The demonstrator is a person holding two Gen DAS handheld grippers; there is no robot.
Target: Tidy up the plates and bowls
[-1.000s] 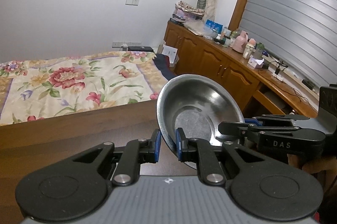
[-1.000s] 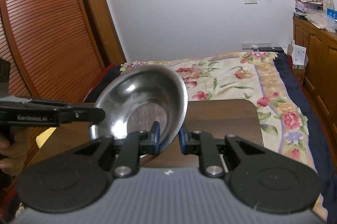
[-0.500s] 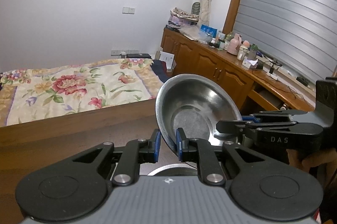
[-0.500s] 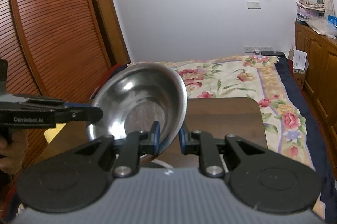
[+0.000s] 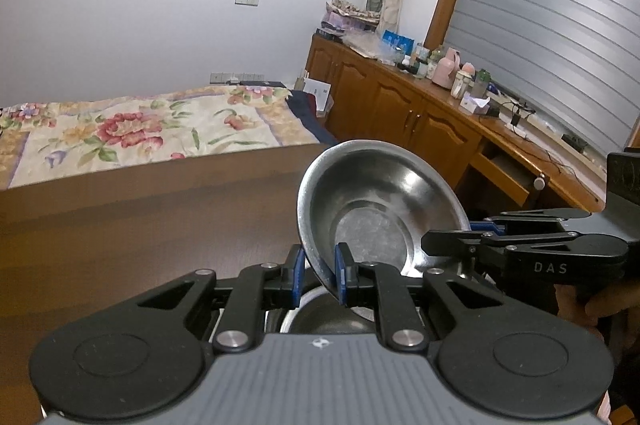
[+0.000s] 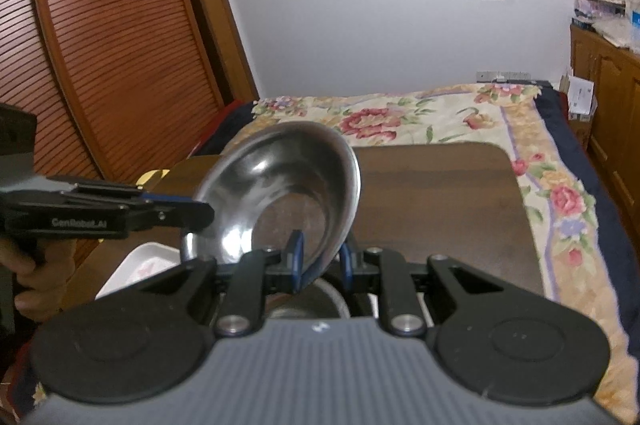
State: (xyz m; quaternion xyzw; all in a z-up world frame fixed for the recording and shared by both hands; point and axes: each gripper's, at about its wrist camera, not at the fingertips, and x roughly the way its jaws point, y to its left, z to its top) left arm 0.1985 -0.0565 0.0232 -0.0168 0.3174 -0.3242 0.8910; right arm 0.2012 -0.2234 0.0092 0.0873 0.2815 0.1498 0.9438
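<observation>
Lower than a second ago, both grippers have carried the steel bowl [image 5: 378, 209] down toward the brown wooden table [image 5: 160, 225], and the rim of a second metal bowl [image 5: 312, 313], unseen then, now shows under the fingers at 6 o'clock. Each gripper is clamped on the bowl's rim: the left gripper [image 5: 318, 271] pinches the near edge between its blue pads, while the right gripper [image 5: 468, 237] bites the edge at 3 o'clock in the left wrist view. From the right wrist, the right gripper [image 6: 322, 261] holds the tilted bowl [image 6: 280, 193], with the left gripper [image 6: 192, 211] reaching in from 9 o'clock. A white tray [image 6: 136, 269] lies at 8 o'clock on the table. Beyond it spreads a floral bedspread [image 6: 460, 113]. A slatted wooden wardrobe [image 6: 100, 45] stands at 10 o'clock, and a cluttered wooden sideboard [image 5: 420, 105] runs along the shuttered window [image 5: 560, 25] at 2 o'clock.
</observation>
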